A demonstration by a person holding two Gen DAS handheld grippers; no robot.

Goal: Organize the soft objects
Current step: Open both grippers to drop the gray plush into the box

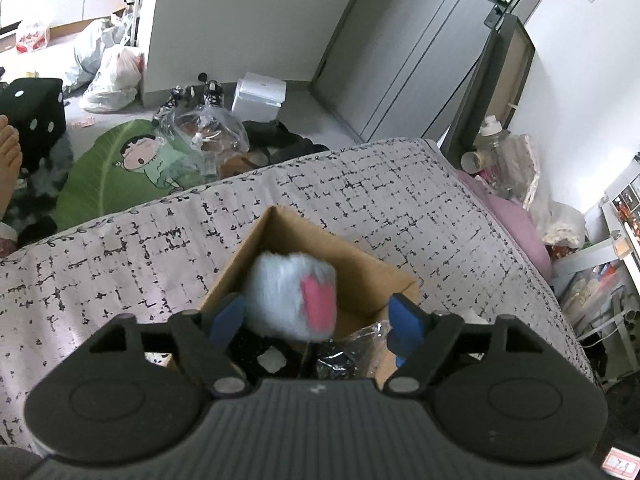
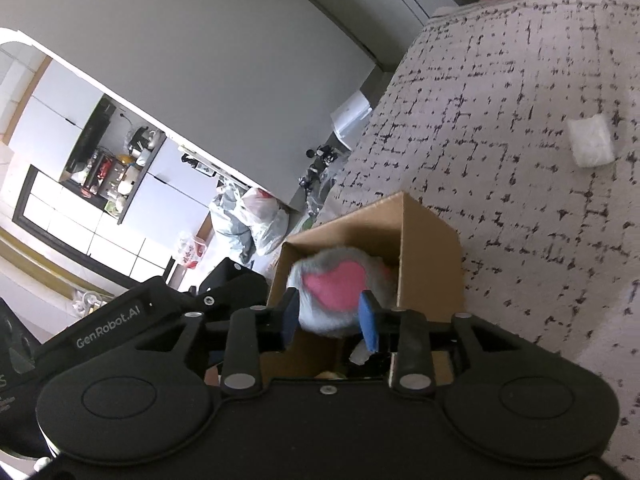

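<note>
In the left wrist view, the left tool [image 1: 316, 320] is seen with its jaws spread wide over an open cardboard box [image 1: 372, 276] that rests on a bed [image 1: 400, 200] covered in a grey cloth with black marks. A fluffy white toy [image 1: 288, 296] with a pink patch lies between the blue pads [image 1: 228, 318], just ahead of them and inside the box mouth; the left pad is at its edge, the right pad stands apart from it. Crinkled clear plastic [image 1: 360, 340] is seen in the box below the right pad.

In the right wrist view, the right tool [image 2: 330, 318] is seen partly open, with the toy [image 2: 332, 292] between its pads [image 2: 370, 322]. Whether the pads press on the fur cannot be told. The toy sits at the mouth of the box [image 2: 432, 256], directly ahead of the tool. A small white pad [image 2: 592, 140] lies on the bed [image 2: 520, 80], far ahead and to the right of the tool. The other tool's black body [image 2: 108, 320] is seen at the left.
</note>
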